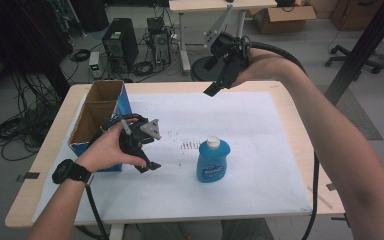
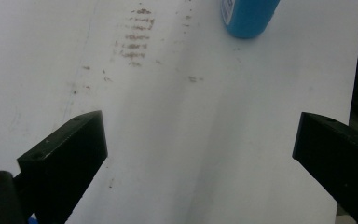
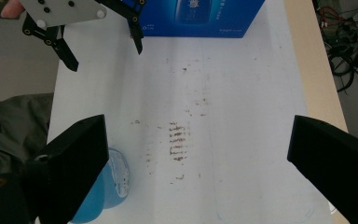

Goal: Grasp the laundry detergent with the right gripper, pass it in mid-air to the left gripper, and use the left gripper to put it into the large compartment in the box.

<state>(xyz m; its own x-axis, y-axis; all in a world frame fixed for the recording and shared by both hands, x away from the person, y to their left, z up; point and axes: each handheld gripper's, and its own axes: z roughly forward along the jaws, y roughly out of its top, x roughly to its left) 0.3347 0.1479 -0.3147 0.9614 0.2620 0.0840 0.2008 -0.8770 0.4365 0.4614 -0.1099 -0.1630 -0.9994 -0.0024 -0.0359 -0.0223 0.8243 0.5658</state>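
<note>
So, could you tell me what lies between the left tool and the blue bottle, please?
Bare white sheet carrying a patch of brownish smudges, as the high view shows; the left tool and blue bottle stand apart.

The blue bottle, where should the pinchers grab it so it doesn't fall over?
Probably around the wide blue body of the blue bottle, below its white cap. It stands upright on the white sheet, so a level squeeze from the side suits it. The left gripper is nearest, open and beside it, with nothing between.
</note>
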